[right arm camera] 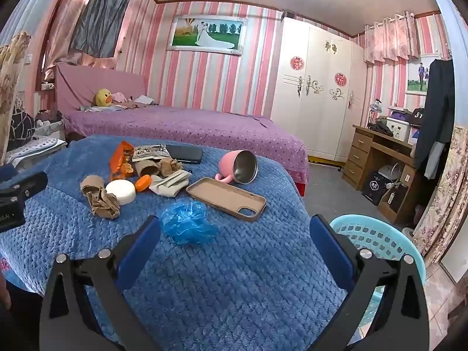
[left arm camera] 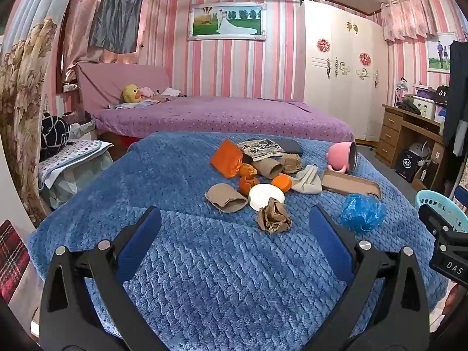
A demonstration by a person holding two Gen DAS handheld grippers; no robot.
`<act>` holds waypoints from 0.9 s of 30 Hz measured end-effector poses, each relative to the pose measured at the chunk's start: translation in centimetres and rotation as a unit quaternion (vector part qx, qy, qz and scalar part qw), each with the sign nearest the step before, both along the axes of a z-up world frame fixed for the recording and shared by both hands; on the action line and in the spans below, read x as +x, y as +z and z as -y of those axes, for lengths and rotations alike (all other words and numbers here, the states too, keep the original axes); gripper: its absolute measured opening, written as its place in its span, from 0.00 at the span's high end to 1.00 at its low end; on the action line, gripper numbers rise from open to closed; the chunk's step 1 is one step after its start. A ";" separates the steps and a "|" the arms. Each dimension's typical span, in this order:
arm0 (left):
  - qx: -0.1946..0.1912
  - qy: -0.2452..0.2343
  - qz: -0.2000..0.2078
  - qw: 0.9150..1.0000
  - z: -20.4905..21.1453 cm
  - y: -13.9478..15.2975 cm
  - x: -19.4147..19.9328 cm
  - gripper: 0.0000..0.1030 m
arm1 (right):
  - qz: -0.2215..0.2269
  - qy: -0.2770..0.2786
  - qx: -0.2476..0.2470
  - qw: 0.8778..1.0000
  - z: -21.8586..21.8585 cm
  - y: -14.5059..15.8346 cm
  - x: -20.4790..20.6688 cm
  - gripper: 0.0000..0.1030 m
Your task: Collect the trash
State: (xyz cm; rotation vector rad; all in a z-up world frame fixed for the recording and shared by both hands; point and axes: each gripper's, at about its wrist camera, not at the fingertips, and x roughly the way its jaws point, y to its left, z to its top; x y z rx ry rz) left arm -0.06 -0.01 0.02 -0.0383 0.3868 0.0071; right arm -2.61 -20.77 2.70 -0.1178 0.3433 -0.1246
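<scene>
With both tongs, left gripper (left arm camera: 234,231) and right gripper (right arm camera: 234,234), spread wide and empty, I hover low in frame because crumpled paper (left arm camera: 273,216) and blue bag (right arm camera: 187,225) lie mid-frame, basket (right arm camera: 377,234) waiting lower right.

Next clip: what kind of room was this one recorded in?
A home bedroom, most likely: a bed with a purple spread, a white wardrobe and a wooden desk stand behind the blue blanket that holds the trash.

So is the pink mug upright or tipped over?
Tipped: the pink mug lies on its side on the blue blanket, steel mouth facing the camera.
</scene>
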 end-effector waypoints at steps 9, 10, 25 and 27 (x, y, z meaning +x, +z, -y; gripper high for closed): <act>0.003 0.001 -0.001 1.000 0.1 0.0 0.0 0.05 | 0.001 0.000 0.002 1.000 0.4 -0.8 0.0 0.04; 0.003 0.001 -0.001 1.000 0.1 0.0 0.0 0.05 | 0.001 0.000 0.000 1.000 0.3 -0.6 0.0 0.04; 0.006 0.001 -0.001 1.000 0.3 -0.2 0.2 0.05 | -0.003 -0.002 0.001 1.000 0.6 0.0 0.2 0.04; 0.006 0.001 -0.001 1.000 0.3 -0.2 0.2 0.05 | -0.002 -0.003 0.001 1.000 0.6 0.0 0.1 0.04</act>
